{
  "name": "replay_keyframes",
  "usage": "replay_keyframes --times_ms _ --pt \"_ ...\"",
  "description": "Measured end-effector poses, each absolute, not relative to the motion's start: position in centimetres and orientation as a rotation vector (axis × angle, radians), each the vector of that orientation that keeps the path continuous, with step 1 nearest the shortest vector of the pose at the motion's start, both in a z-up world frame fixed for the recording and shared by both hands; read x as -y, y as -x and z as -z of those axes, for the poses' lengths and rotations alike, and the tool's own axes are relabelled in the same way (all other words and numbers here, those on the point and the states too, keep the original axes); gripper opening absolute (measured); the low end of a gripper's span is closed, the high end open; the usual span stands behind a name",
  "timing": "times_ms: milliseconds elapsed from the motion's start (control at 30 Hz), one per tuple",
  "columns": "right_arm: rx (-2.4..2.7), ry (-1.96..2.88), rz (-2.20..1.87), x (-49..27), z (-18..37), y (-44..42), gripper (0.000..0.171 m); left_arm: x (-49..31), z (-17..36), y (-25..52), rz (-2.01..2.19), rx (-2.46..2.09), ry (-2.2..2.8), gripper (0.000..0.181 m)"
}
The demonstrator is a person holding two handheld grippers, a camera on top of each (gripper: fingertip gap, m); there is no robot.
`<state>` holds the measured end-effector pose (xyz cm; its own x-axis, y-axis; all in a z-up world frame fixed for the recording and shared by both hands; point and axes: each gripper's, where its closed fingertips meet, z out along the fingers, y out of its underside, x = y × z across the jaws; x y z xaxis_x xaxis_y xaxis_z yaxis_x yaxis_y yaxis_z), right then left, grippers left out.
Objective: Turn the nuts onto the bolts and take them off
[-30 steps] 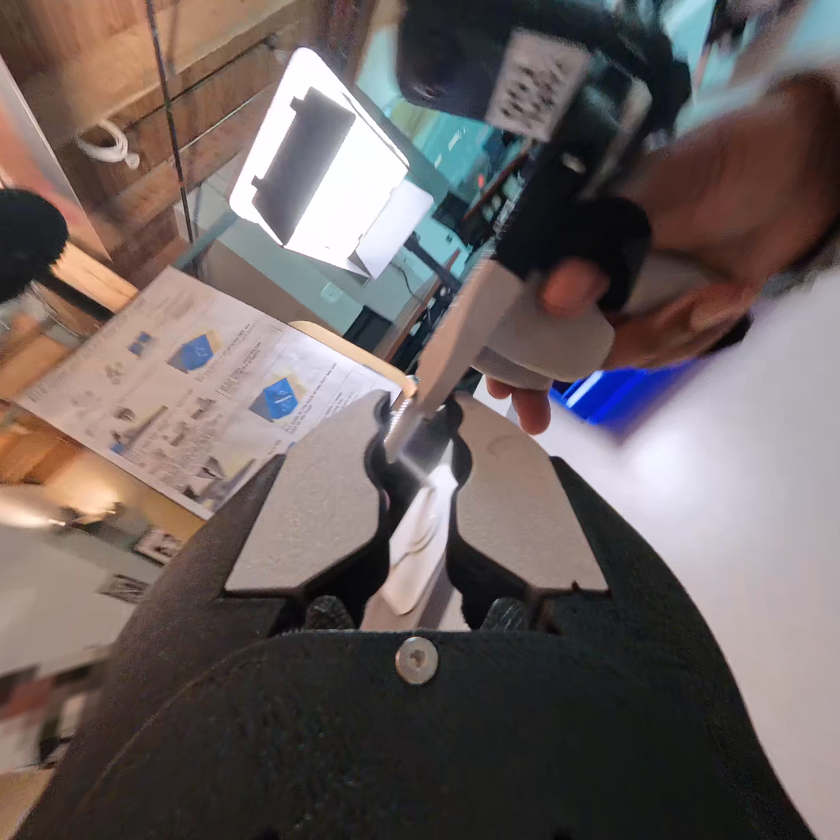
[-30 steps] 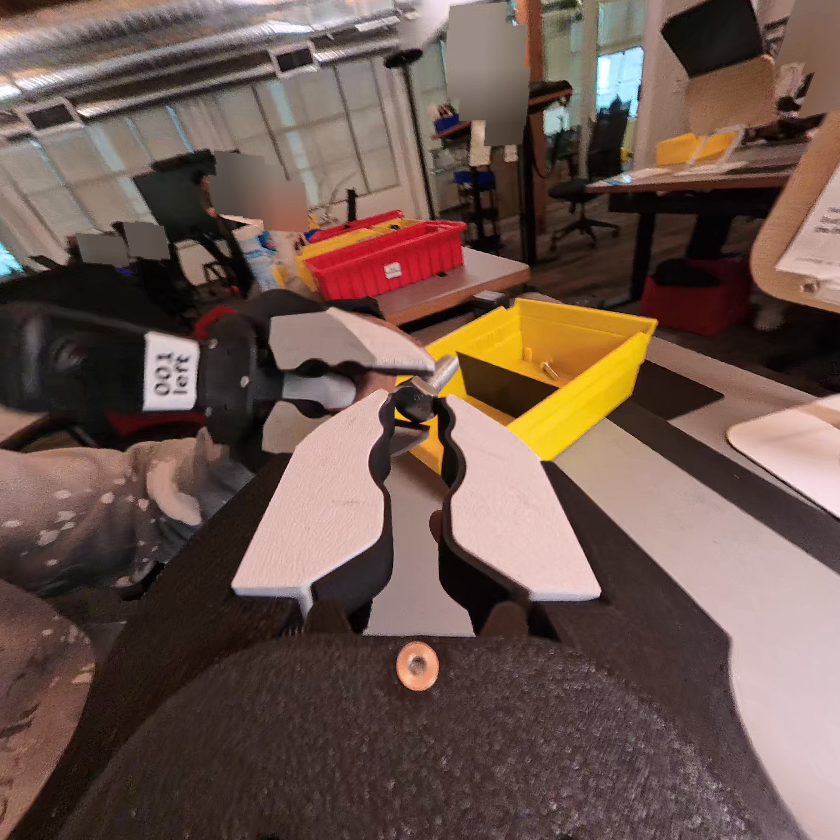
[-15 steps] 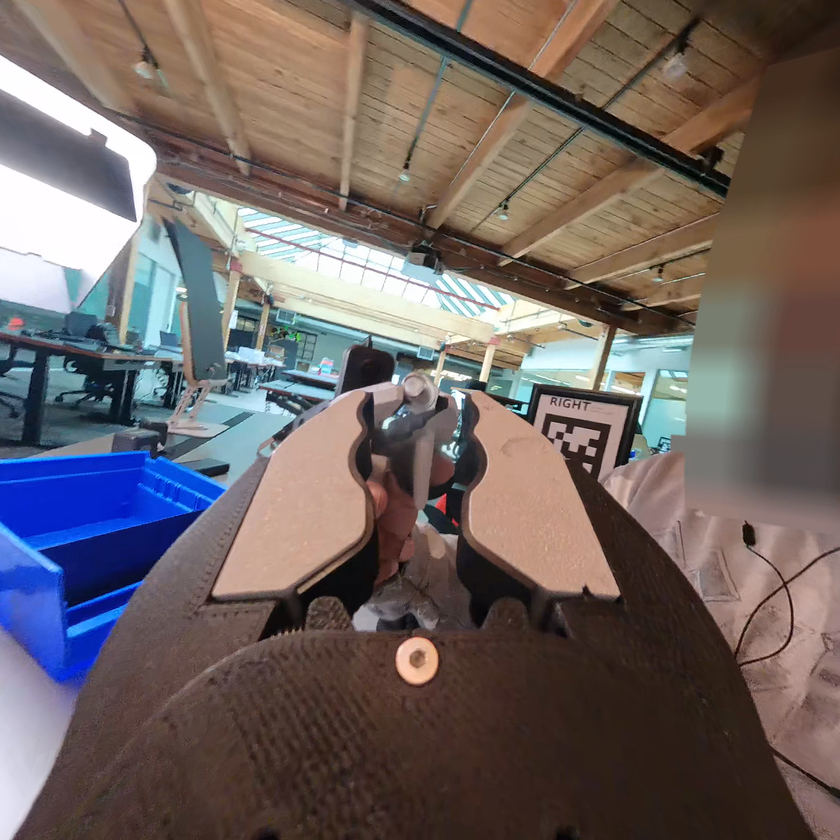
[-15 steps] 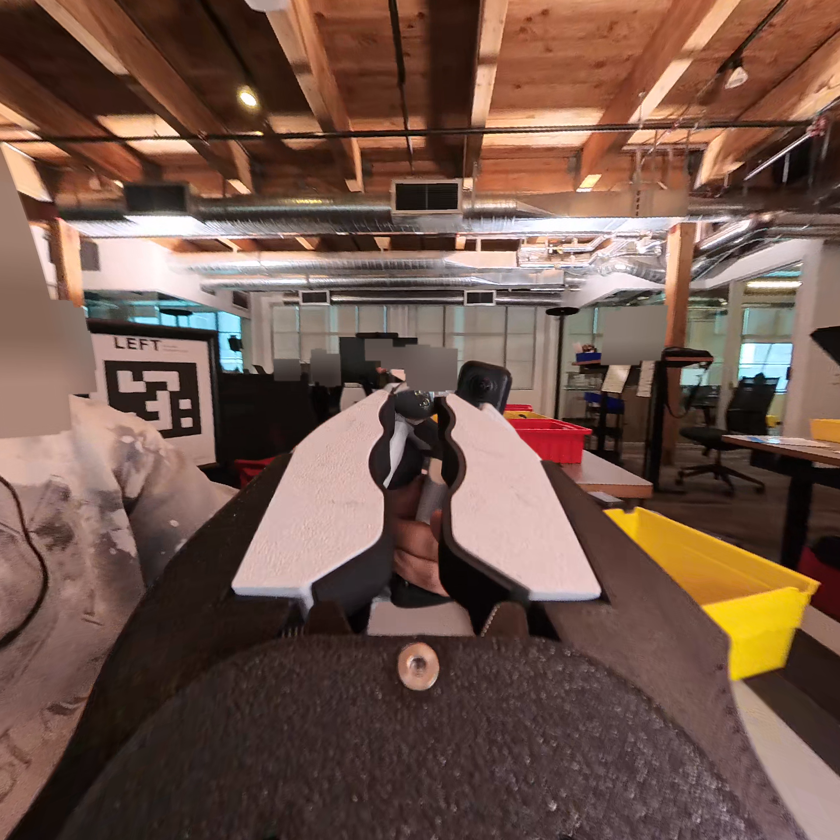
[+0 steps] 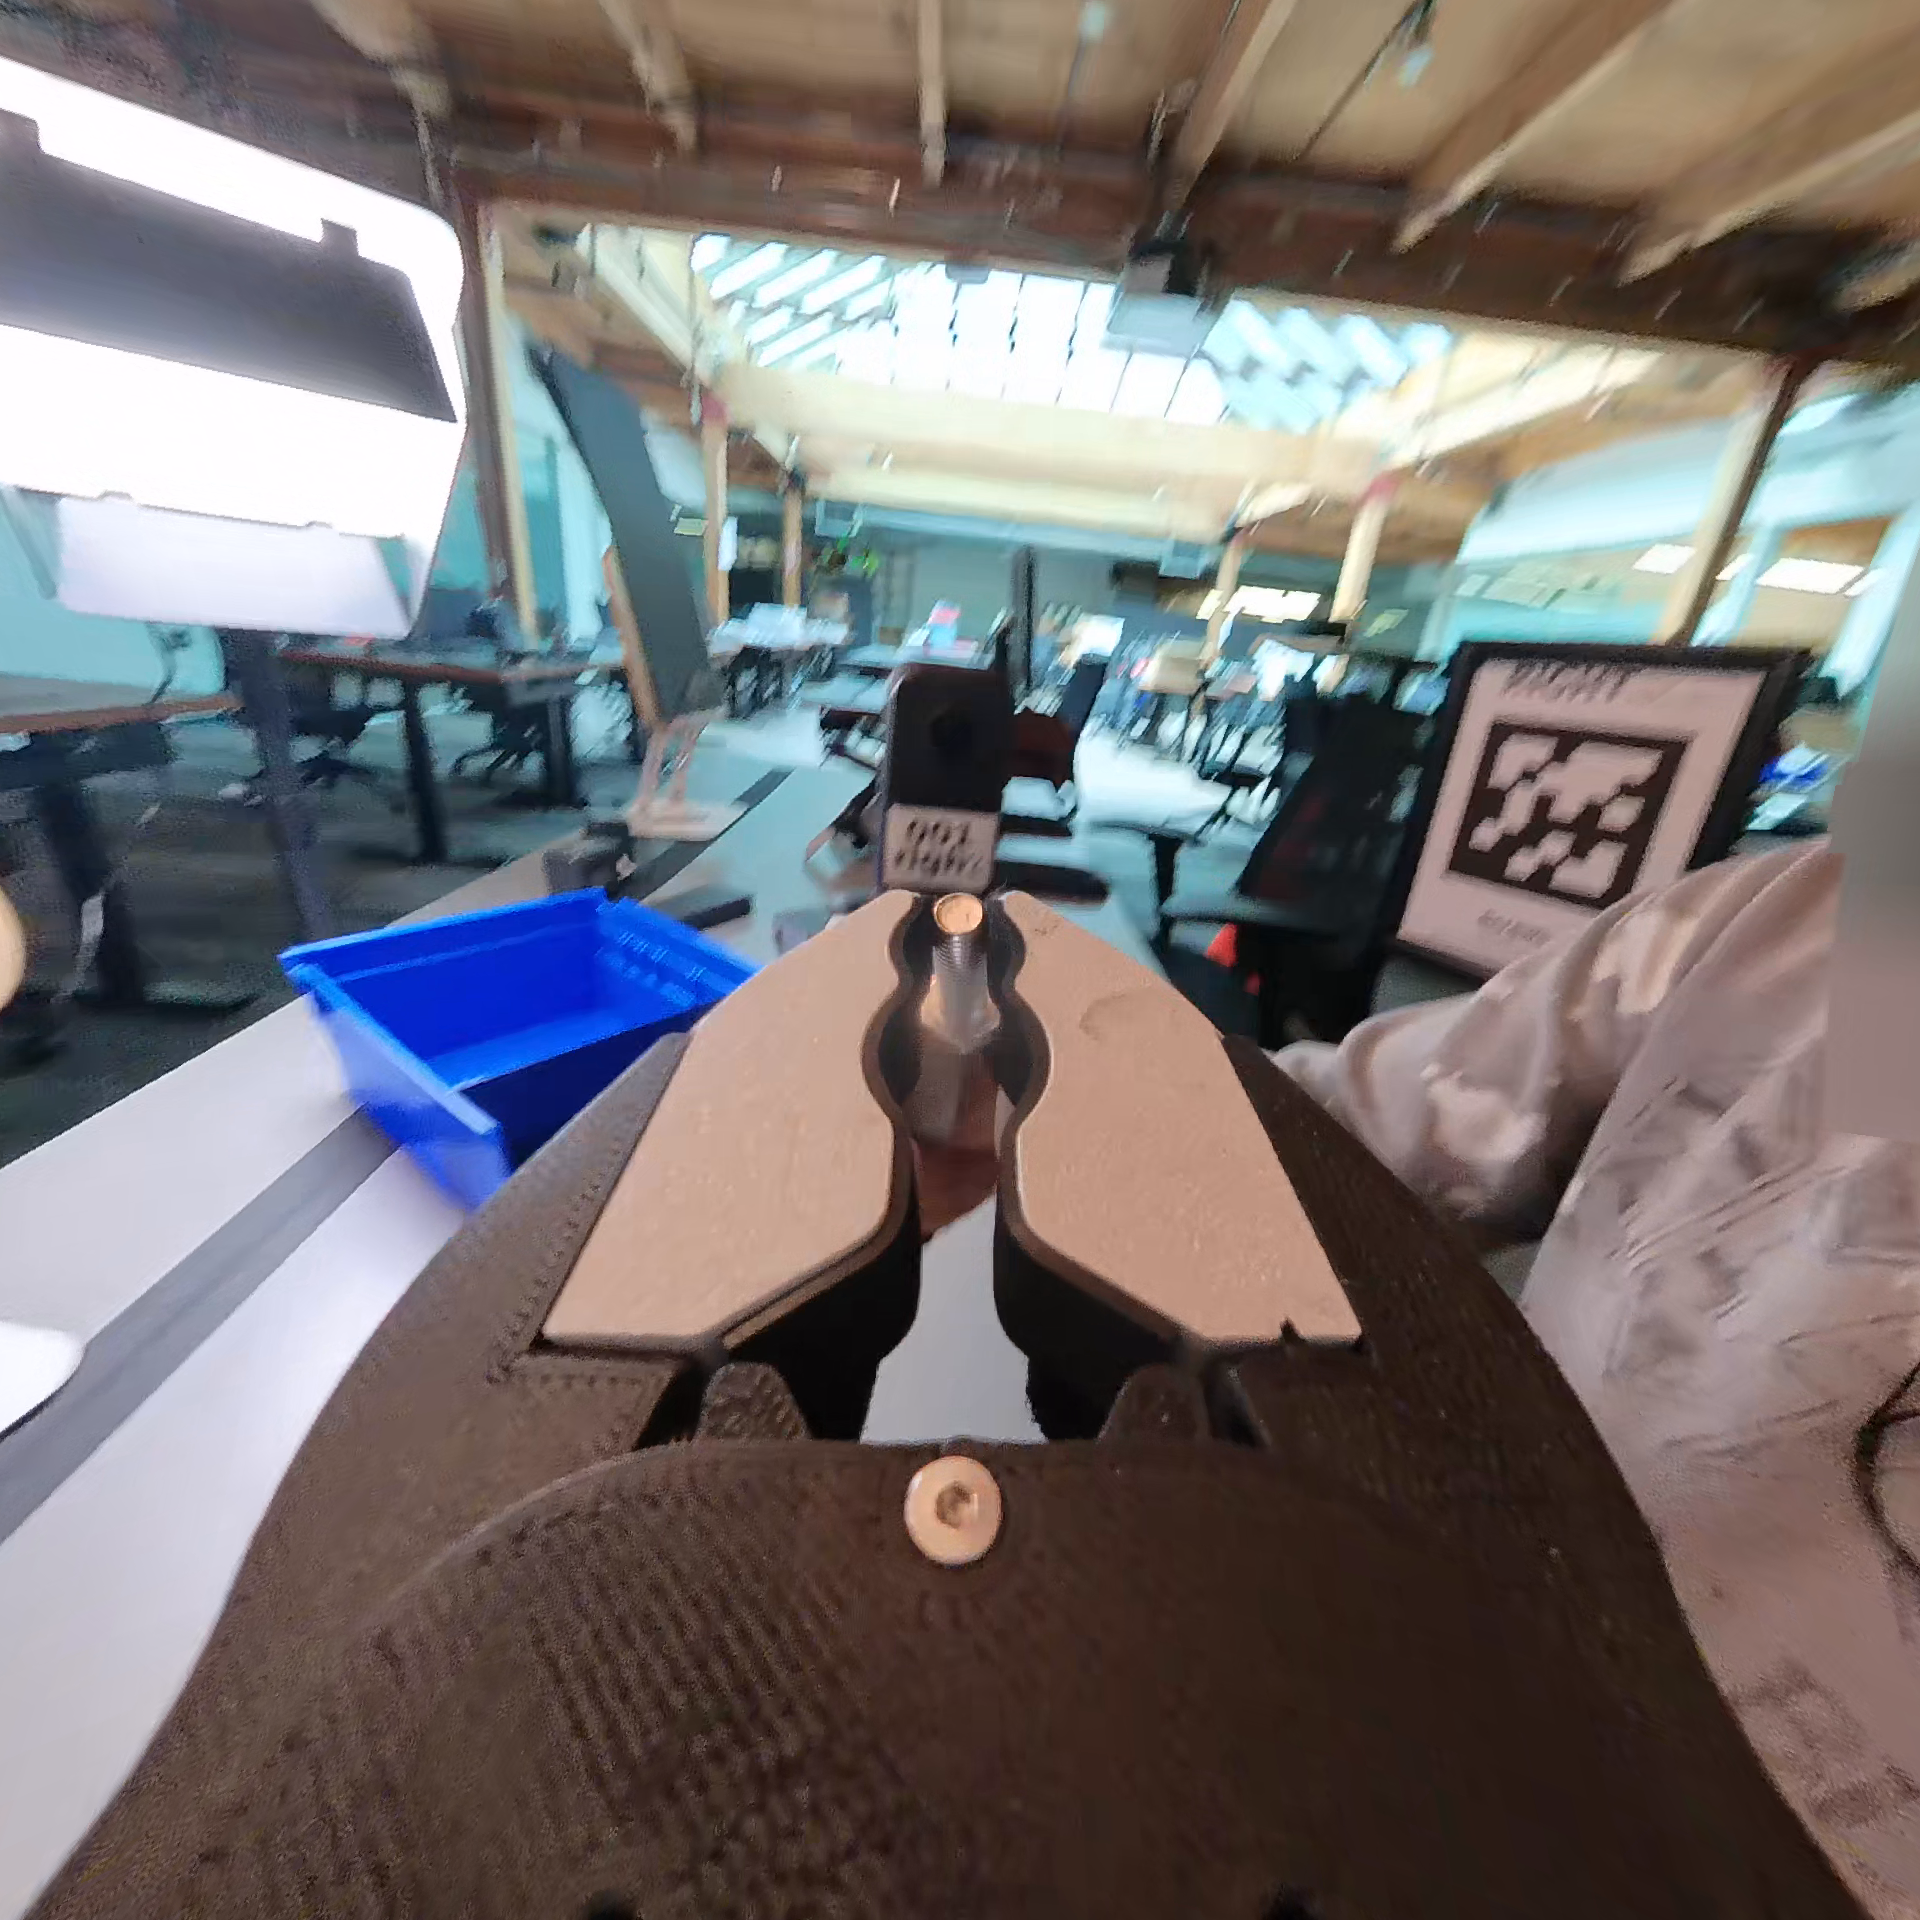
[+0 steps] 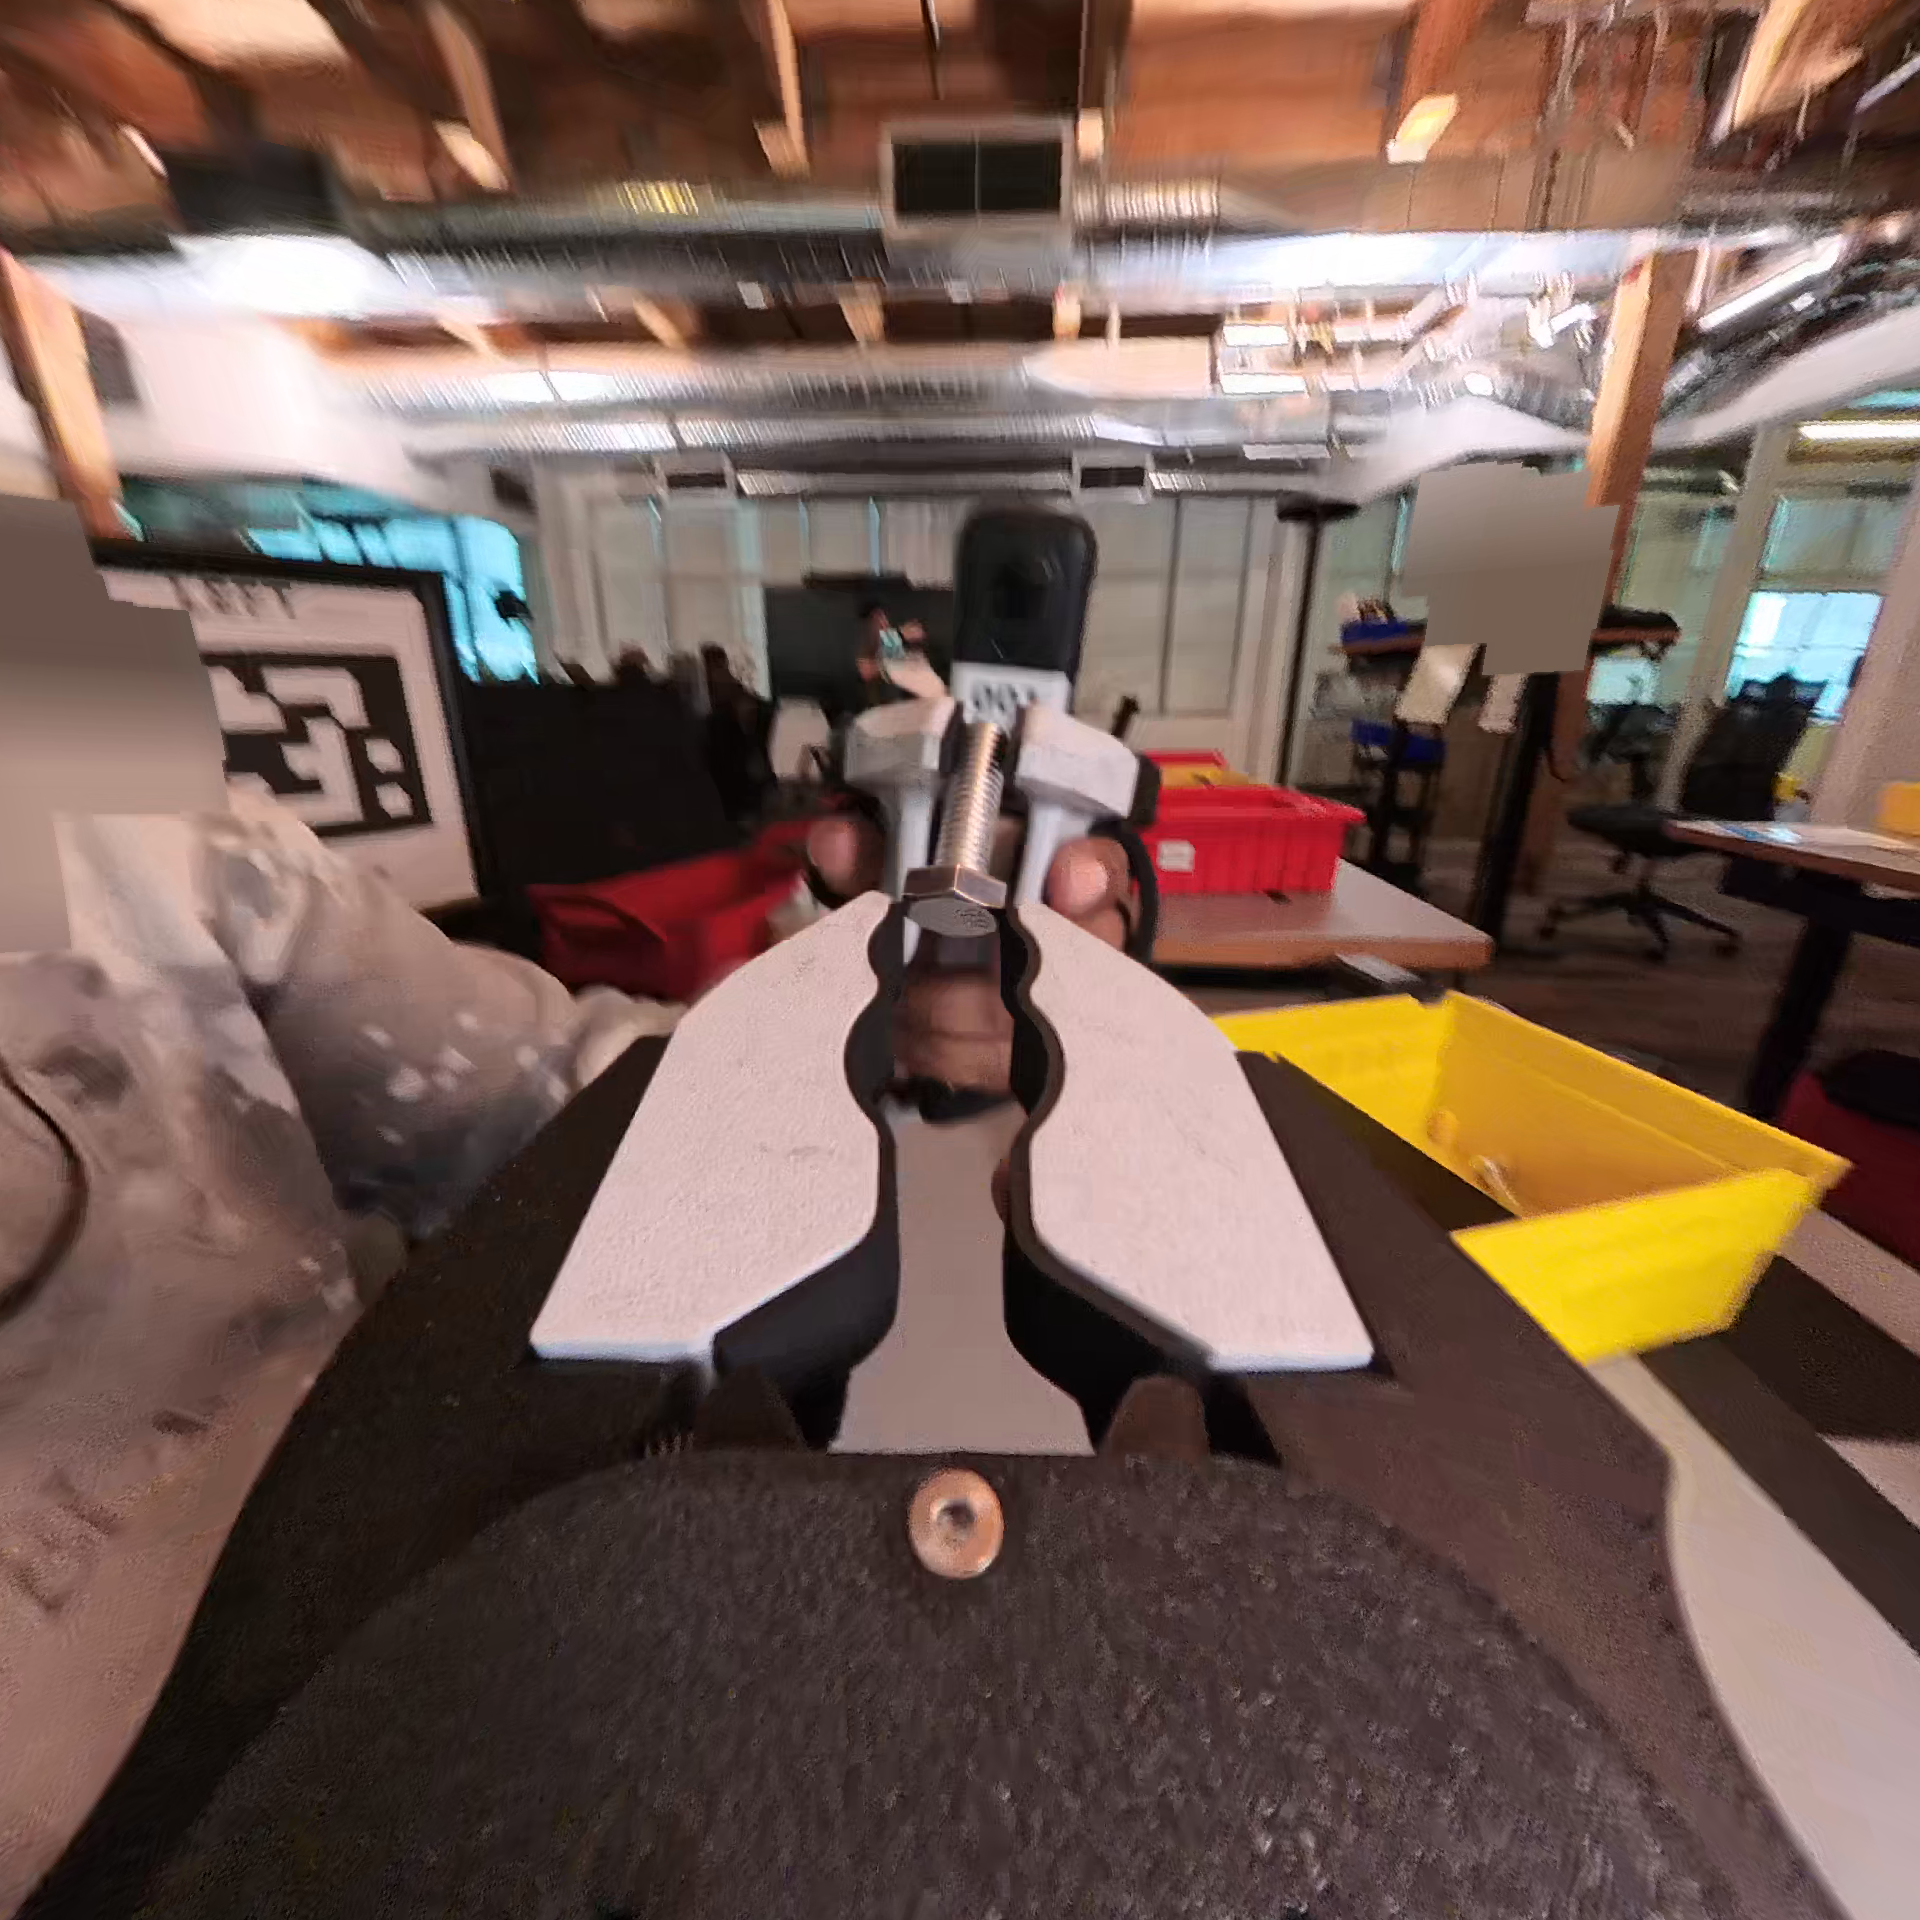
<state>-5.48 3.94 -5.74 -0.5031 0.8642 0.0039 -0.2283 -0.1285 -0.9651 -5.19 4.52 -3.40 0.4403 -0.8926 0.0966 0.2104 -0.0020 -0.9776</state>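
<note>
**Bolt bridged between two sets of jaws**

The left gripper [image 5: 954,925] has its jaws narrow, clamped along the bolt [image 5: 948,997]. The right gripper [image 6: 954,920] has narrow jaws flanking the bolt's hex end; whether they pinch it, I cannot tell. No nut shows clearly. If the axes skew while twisting, the bolt could slip out and drop to the surface [image 5: 156,1195], short of the blue bin [image 5: 416,1039] at 10 o'clock.
</note>
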Motion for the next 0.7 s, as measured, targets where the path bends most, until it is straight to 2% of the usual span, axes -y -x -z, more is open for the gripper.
replay_keyframes --times_ms 233,700 --pt "1.519 0.888 -1.282 -5.5 8.5 6.7 0.027 -5.1 5.1 5.7 0.678 -0.803 1.449 0.010" --pt "1.664 0.814 -1.382 -3.0 10.0 6.3 0.019 -3.2 7.1 4.4 0.638 -1.025 1.488 0.010"
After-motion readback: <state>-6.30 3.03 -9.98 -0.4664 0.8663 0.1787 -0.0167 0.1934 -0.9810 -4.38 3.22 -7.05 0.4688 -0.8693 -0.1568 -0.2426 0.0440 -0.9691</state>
